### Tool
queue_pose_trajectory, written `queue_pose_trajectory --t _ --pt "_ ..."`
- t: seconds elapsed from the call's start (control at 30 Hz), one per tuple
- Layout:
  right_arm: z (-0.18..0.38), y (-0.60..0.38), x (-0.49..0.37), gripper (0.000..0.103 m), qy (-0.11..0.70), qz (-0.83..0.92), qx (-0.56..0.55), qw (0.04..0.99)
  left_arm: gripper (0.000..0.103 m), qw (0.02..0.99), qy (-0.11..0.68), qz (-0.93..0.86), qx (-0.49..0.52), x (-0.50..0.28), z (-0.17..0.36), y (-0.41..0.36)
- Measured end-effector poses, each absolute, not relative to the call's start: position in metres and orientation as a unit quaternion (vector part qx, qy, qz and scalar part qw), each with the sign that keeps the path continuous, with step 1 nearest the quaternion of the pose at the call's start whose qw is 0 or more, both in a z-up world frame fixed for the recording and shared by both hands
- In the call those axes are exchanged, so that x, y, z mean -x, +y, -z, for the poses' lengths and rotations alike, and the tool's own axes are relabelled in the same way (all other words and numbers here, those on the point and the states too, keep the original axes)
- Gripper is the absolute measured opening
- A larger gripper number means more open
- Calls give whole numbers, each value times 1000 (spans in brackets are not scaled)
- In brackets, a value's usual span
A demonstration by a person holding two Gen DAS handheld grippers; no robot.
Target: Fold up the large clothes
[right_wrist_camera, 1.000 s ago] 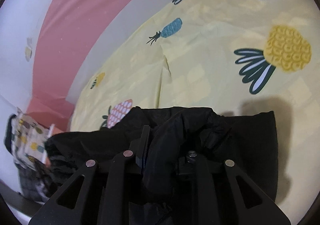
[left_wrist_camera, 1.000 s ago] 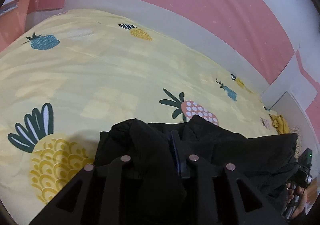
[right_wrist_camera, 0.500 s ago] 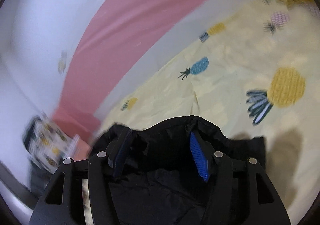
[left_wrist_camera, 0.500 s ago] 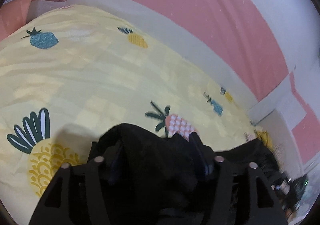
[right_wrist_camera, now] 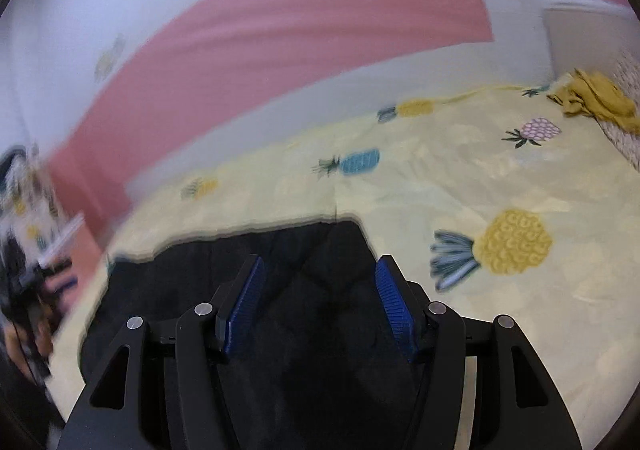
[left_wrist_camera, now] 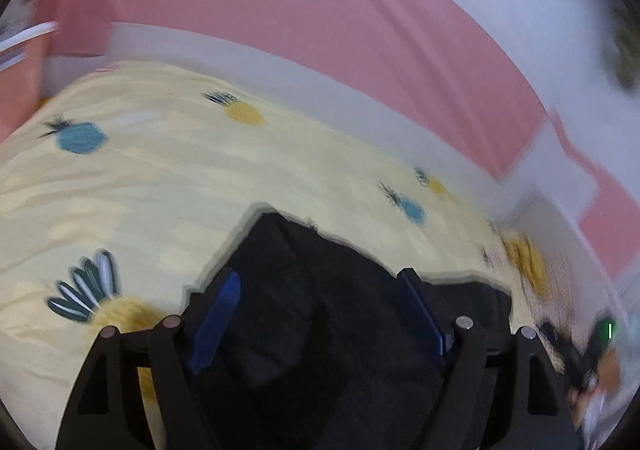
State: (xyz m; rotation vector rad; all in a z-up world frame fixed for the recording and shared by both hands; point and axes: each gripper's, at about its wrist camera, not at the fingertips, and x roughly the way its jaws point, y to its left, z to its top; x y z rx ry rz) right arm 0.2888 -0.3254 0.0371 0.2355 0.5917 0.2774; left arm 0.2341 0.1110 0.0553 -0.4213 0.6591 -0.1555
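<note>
Black garment [left_wrist_camera: 320, 330], large, dark, lying flat on the bed [left_wrist_camera: 160, 178] with its pineapple-print yellow sheet, toward the near edge. Left wrist view: left gripper [left_wrist_camera: 320, 314] with jaws spread wide, blue pads clear on either side and nothing between them but the cloth lying below; a second ago these jaws were clenched on a bunched fold of the fabric, so the hold has been let go. The garment's far edge now shows as a straight stepped line against the sheet. Picture blurred, so the gripper appears to be in motion. Right wrist view: right gripper [right_wrist_camera: 320, 290], jaws likewise parted and empty, where earlier they pinched a raised ridge of cloth; black garment [right_wrist_camera: 280, 258] below, spread flat with a squared far corner. A mustard-yellow cloth [right_wrist_camera: 596, 102] sits at the bed's far right corner, well apart. Judgement: one fold laid down and released by both hands; the next fold or a smoothing pass probably follows.
</note>
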Motion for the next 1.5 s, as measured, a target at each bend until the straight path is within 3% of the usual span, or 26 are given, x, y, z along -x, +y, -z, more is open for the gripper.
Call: queue_pose_trajectory --t 0.2,0.3,0.6,0.77,0.93,1.03,1.1,1.5 --pt "-11 -258 -278 59 328 -212 -27 920 82 918 354 146 99 -244 -19 30" --pt "26 -251 -313 59 380 -165 0 910 82 919 373 98 81 -275 7 30" --pt "57 -256 -356 60 376 -120 -23 918 82 932 354 21 73 -316 33 37" --pt "44 -260 -357 60 404 -98 -40 909 82 920 387 19 54 -316 19 31" --pt "0 -260 -348 60 355 -101 -42 928 82 928 372 18 34 -313 -6 44" --pt "19 -253 -376 60 392 -79 -16 916 82 925 380 -10 7 -331 2 54" --pt "48 -256 -398 60 431 -63 -16 900 84 912 409 -6 24 -347 23 64" --pt "75 -267 -410 61 425 -42 -45 903 87 917 389 4 84 -358 56 79"
